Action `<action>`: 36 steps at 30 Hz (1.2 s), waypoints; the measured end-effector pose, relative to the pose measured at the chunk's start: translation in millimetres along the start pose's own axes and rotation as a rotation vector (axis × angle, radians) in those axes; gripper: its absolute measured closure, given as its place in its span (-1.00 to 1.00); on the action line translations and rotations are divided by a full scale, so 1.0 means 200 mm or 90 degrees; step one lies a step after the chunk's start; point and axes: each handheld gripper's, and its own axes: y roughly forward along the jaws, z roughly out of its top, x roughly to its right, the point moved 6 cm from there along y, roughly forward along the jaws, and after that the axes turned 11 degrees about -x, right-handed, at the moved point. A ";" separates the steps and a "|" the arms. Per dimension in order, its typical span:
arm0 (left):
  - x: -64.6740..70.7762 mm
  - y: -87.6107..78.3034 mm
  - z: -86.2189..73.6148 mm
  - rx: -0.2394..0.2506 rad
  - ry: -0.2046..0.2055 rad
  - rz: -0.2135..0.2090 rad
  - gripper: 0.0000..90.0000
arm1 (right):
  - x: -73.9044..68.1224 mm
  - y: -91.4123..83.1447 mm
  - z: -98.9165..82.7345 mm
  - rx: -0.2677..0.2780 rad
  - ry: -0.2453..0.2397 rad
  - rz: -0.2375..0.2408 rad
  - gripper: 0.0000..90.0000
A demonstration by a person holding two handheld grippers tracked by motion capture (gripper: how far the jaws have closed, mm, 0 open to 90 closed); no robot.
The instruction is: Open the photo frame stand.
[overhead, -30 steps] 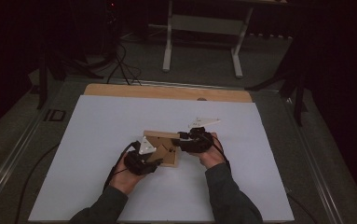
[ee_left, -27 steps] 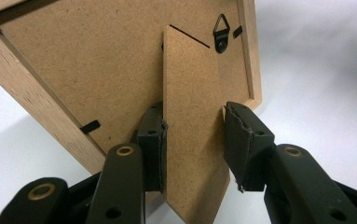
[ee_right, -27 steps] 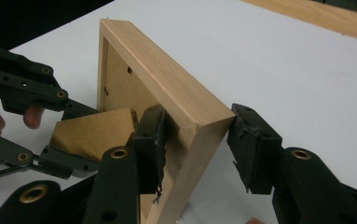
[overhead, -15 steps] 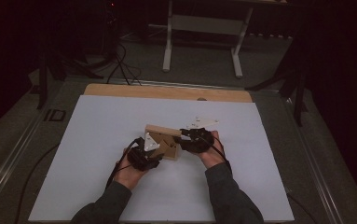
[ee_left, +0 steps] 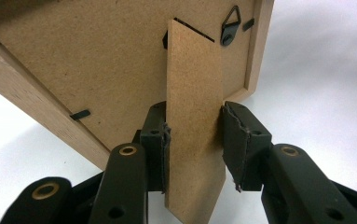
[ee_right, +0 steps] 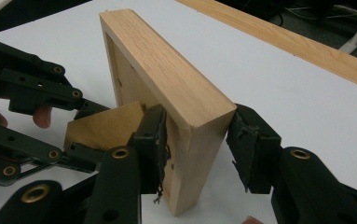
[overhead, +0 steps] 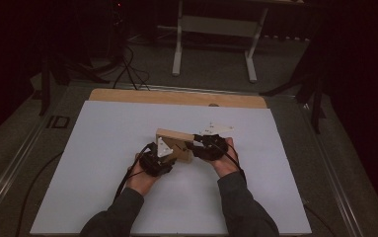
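The wooden picture frame (overhead: 175, 143) is the landmark: it stands on edge near the middle of the white tabletop (overhead: 102, 148), back panel toward the person, so that its fold-out stand can be worked.

At the frame's left, the left hand-held gripper (ee_left: 192, 140) reaches at the back panel, with the hardboard stand leg (ee_left: 194, 116) between its jaws. The left pad lies against the leg's edge and the right pad just beside the other edge, at a middling width; the jaws have just been closing a little on it. Taking the leg near its free end probably gives leverage to swing it out from the back, while its top stays hinged beside the triangular hanging ring (ee_left: 230, 29).

At the frame's right, the right hand-held gripper (ee_right: 197, 144) straddles the thick wooden side rail at a lower corner. One pad sits against the inner face; the outer pad looks close to the wood, though I cannot tell if it presses. This grip seems meant to steady the frame upright.
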 end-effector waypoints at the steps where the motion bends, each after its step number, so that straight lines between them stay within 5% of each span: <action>1: 0.00 0.00 0.00 -0.003 0.006 0.003 0.40 | 0.00 0.00 -0.01 -0.003 0.001 0.002 0.28; 10: 0.01 0.00 -0.01 -0.007 0.017 0.011 0.38 | -0.02 -0.01 -0.03 0.004 -0.002 0.019 0.27; 28: -0.01 -0.07 -0.03 0.014 -0.014 -0.047 0.51 | -0.06 -0.02 -0.06 0.000 -0.021 0.030 0.26; 36: -0.01 -0.08 -0.05 0.015 -0.012 -0.052 0.49 | -0.10 -0.03 -0.09 -0.005 -0.031 0.029 0.26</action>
